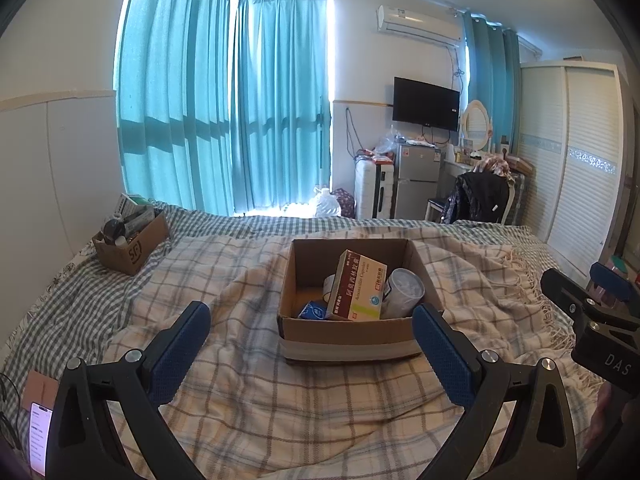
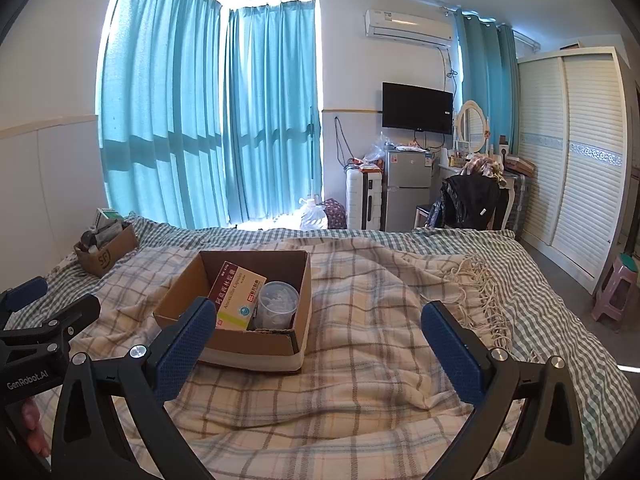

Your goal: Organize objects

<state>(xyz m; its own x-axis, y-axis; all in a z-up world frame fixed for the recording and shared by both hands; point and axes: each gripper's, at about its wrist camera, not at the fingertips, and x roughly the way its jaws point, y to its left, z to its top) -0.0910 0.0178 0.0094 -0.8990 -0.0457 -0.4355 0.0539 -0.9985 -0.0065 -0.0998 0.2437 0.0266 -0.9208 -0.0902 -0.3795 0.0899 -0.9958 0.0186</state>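
Observation:
An open cardboard box [image 1: 348,336] sits mid-bed on a plaid blanket [image 1: 280,400]. Inside it a red-and-yellow medicine carton [image 1: 358,286] leans against a clear plastic jar [image 1: 404,294], with a blue packet [image 1: 312,311] at the bottom left. My left gripper [image 1: 310,312] hovers open just in front of the box, holding nothing. In the right wrist view, the same box [image 2: 256,346], carton [image 2: 238,294] and jar [image 2: 278,306] lie to the front left. My right gripper [image 2: 318,312] is open and empty over the blanket, right of the box.
A second cardboard box [image 1: 132,246] with several items stands at the bed's far left corner. A lit phone [image 1: 40,432] lies near the left edge. Each gripper shows in the other's view: right gripper [image 1: 576,276], left gripper [image 2: 66,294]. A pink stool [image 2: 616,292] stands beside the bed.

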